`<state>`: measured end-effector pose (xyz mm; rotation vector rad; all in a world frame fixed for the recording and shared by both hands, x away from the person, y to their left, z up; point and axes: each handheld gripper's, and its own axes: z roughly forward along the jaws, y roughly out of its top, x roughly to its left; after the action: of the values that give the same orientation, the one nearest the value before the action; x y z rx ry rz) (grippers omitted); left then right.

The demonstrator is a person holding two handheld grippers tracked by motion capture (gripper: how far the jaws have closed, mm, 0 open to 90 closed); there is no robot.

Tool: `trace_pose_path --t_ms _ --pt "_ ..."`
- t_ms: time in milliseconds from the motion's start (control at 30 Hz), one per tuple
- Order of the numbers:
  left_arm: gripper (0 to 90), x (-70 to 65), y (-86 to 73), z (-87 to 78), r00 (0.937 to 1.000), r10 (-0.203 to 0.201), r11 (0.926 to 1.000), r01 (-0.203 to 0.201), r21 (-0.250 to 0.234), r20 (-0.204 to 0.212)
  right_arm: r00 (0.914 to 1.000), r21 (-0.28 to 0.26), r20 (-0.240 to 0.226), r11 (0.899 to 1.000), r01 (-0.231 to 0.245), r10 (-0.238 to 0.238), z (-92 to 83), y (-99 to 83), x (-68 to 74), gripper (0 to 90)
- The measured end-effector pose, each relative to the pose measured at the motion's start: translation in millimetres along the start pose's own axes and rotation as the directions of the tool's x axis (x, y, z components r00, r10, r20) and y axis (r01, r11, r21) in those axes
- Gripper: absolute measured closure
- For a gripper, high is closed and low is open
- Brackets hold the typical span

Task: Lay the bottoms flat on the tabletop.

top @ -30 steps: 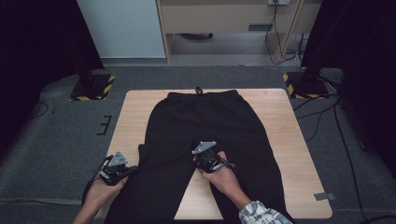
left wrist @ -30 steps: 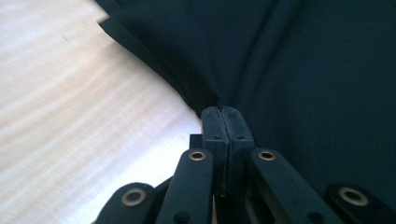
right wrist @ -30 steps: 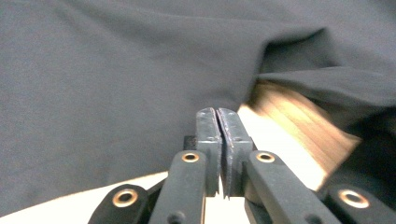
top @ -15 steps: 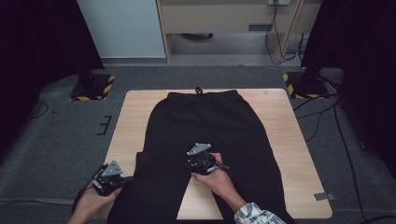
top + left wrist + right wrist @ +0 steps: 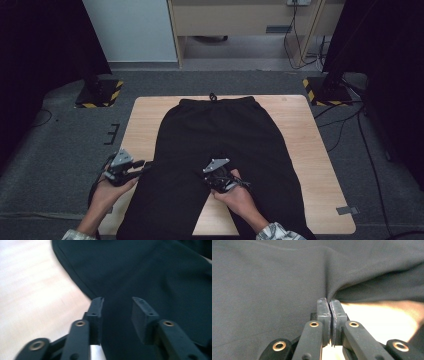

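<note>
Right claw [image 5: 329, 302] pinching black trousers [image 5: 274, 277], left claw [image 5: 117, 305] parted, just opening

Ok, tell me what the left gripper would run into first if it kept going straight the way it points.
Most likely the black trousers. The left gripper has just been opening, nothing between its jaws, and it points at the outer edge of the trouser leg lying on the table. How far ahead is unclear.

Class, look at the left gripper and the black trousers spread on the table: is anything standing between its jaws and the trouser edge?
Nothing visible does. The left gripper, whose jaws have just been opening, hangs over the outer edge of the black trousers, with bare table beside the hem and no fabric pinched. The right gripper is shut by the inner leg.
</note>
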<state>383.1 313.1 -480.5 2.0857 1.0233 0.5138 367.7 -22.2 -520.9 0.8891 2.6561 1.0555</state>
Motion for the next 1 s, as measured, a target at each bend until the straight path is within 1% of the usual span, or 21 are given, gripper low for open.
trace_pose_path --t_ms 100,133,200,233,267,333,367,400,500,533,567,600,633,667,700,733,767,800,867,900,1000 --pt "50.7 13.1 15.6 28.5 0.9985 -0.021 0.9997 0.022 0.008 -0.051 0.9998 0.008 -0.019 1.0 -0.005 0.005 -7.0 -6.5 2.6 83.8" --pt "49.9 17.9 19.3 37.7 0.9975 -0.041 0.9991 0.042 0.009 -0.057 0.9997 0.009 -0.025 1.0 -0.007 0.007 -8.9 -7.6 3.1 79.5" --pt "48.4 26.2 25.1 54.6 0.9941 -0.066 0.9976 0.068 0.015 -0.087 0.9997 -0.025 -0.023 1.0 0.002 -0.002 -12.9 -7.9 1.4 68.4" --pt "46.7 29.2 27.4 62.5 0.9928 -0.085 0.996 0.087 0.02 -0.084 0.9997 -0.041 -0.024 0.999 -0.008 0.007 -14.9 -7.2 0.1 64.6" --pt "46.0 30.8 29.8 69.4 0.992 -0.086 0.9954 0.089 0.034 -0.093 0.9997 -0.051 -0.023 0.999 -0.013 0.012 -16.6 -6.1 -1.1 60.7" --pt "44.9 32.9 32.2 80.7 0.9905 -0.075 0.9954 0.081 0.051 -0.115 0.9998 -0.058 -0.018 0.998 -0.014 0.013 -19.4 -4.5 -3.4 57.4" --pt "44.8 34.0 33.0 85.1 0.9895 -0.088 0.9929 0.097 0.069 -0.114 0.9997 -0.062 -0.018 0.998 -0.014 0.013 -20.6 -4.0 -4.6 56.1" --pt "44.1 34.4 33.5 88.5 0.9894 -0.09 0.9922 0.099 0.075 -0.114 0.9998 -0.062 -0.016 0.998 -0.016 0.015 -21.4 -3.5 -5.5 55.3" --pt "42.2 33.9 33.0 95.1 0.9885 -0.076 0.9898 0.091 0.11 -0.131 0.9998 -0.07 -0.012 0.997 -0.014 0.013 -23.7 -2.7 -7.8 54.7" --pt "42.2 34.0 32.1 96.7 0.9896 -0.081 0.9888 0.095 0.115 -0.119 0.9998 -0.07 -0.013 0.997 -0.013 0.012 -23.9 -2.8 -8.6 54.5" --pt "44.6 34.1 31.3 98.1 0.991 -0.079 0.9877 0.093 0.126 -0.108 0.9998 -0.069 -0.017 0.998 -0.012 0.011 -23.6 -3.0 -8.8 54.3" --pt "46.0 33.8 30.7 99.5 0.9912 -0.072 0.9858 0.087 0.144 -0.111 0.9999 -0.067 -0.015 0.998 -0.009 0.008 -23.2 -3.1 -8.5 54.1" --pt "50.4 33.7 29.6 100.4 0.9925 -0.072 0.9847 0.086 0.151 -0.099 0.9999 -0.067 -0.013 0.998 -0.008 0.007 -22.9 -3.2 -8.3 53.8" --pt "56.2 34.3 29.2 100.6 0.9931 -0.085 0.9845 0.096 0.147 -0.081 0.9999 -0.066 -0.014 0.998 -0.007 0.006 -22.6 -3.1 -8.2 53.8" --pt "59.8 34.6 29.5 100.4 0.993 -0.086 0.9842 0.097 0.148 -0.081 0.9999 -0.067 -0.014 0.998 -0.007 0.006 -22.4 -2.8 -8.1 53.7" --pt "65.5 35.4 30.1 99.9 0.9934 -0.078 0.984 0.09 0.154 -0.084 0.9999 -0.071 -0.015 0.997 -0.008 0.007 -22.6 -2.4 -8.0 53.7" --pt "73.6 37.1 31.0 99.6 0.9938 -0.076 0.9825 0.089 0.164 -0.081 0.9999 -0.075 -0.011 0.997 -0.011 0.01 -22.8 -1.7 -7.8 53.8" --pt "78.8 39.1 31.7 99.7 0.9936 -0.08 0.9815 0.092 0.168 -0.079 0.9999 -0.076 -0.01 0.997 -0.011 0.01 -23.4 -1.0 -7.5 53.8" --pt "88.7 44.3 32.4 100.6 0.9923 -0.103 0.9793 0.113 0.168 -0.069 0.9999 -0.082 -0.007 0.997 -0.011 0.01 -24.2 0.6 -7.0 54.0" --pt "89.5 47.7 33.8 102.1 0.992 -0.106 0.9787 0.116 0.169 -0.069 1.0 -0.082 -0.004 0.997 -0.007 0.007 -24.8 1.5 -6.8 54.0" --pt "89.8 54.9 39.0 107.4 0.992 -0.085 0.9784 0.101 0.181 -0.093 1.0 -0.09 0.004 0.996 -0.007 0.007 -28.0 3.7 -7.1 54.2"
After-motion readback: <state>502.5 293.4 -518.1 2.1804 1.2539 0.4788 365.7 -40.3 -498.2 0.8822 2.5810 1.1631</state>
